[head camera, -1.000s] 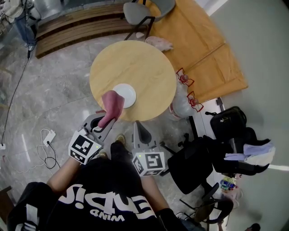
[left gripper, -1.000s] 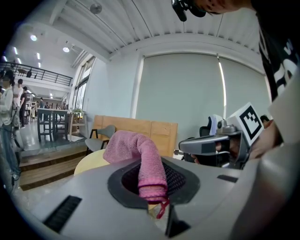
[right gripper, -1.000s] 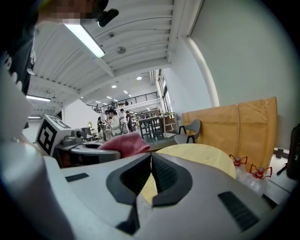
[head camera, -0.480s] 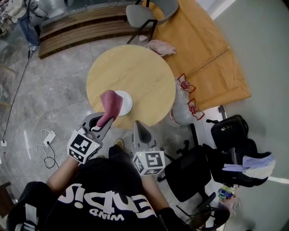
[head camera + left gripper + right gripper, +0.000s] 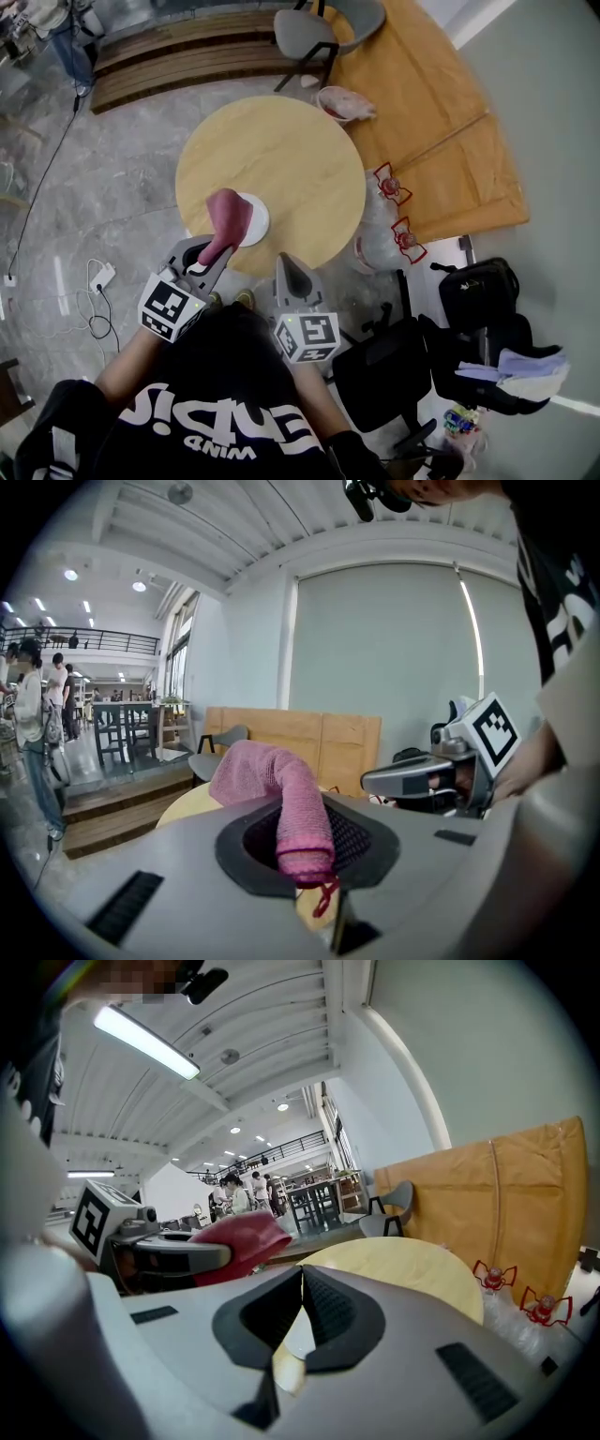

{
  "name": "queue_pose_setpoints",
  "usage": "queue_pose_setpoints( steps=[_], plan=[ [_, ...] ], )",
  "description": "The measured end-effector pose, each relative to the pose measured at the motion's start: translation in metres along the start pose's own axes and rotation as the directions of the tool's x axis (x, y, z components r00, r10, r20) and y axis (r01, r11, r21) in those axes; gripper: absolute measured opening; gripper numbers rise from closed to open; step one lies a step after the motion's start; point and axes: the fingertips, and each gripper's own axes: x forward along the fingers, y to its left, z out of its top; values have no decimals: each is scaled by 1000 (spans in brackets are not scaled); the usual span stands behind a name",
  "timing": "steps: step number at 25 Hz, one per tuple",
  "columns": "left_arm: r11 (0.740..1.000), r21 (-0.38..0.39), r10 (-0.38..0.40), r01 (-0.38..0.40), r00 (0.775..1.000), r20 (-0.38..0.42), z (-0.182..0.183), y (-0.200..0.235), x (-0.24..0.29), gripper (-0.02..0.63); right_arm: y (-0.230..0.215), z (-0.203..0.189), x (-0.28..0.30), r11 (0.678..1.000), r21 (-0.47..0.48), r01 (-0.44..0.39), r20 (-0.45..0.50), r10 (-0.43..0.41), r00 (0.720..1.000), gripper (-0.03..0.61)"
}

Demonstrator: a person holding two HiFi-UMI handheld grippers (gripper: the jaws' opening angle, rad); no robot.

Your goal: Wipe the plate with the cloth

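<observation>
A small white plate (image 5: 253, 218) lies near the front edge of a round wooden table (image 5: 281, 159). My left gripper (image 5: 214, 255) is shut on a pink cloth (image 5: 229, 220), which stands up from the jaws and hangs over the plate's left part; the same cloth (image 5: 281, 799) fills the jaws in the left gripper view. My right gripper (image 5: 290, 269) is shut with nothing in it, just off the table's front edge, right of the plate. In the right gripper view the plate (image 5: 296, 1335) shows below the closed jaws, and the cloth (image 5: 239, 1241) at left.
A grey chair (image 5: 323, 23) stands behind the table. Two clear bags with red ties (image 5: 394, 202) sit on the floor at the table's right, and a black office chair (image 5: 394, 361) is at my right. A cable and power strip (image 5: 98, 278) lie on the floor to the left.
The head view has shifted a little; table and plate sit slightly further left and nearer. The left gripper still holds the cloth by the plate. The right gripper has hardly moved.
</observation>
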Motion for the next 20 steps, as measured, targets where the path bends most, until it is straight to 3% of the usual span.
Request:
queue_pose_setpoints(
  steps=[10,20],
  plan=[
    [999,-11,39,-40,999,-22,6,19,9,51,-5,0,24,999,-6,-41,-35,41,999,23],
    [1000,0,-21,21,999,-44,7,41,46,51,-40,-47,71,1000,-13,-6,-212,3,977,24]
  ],
)
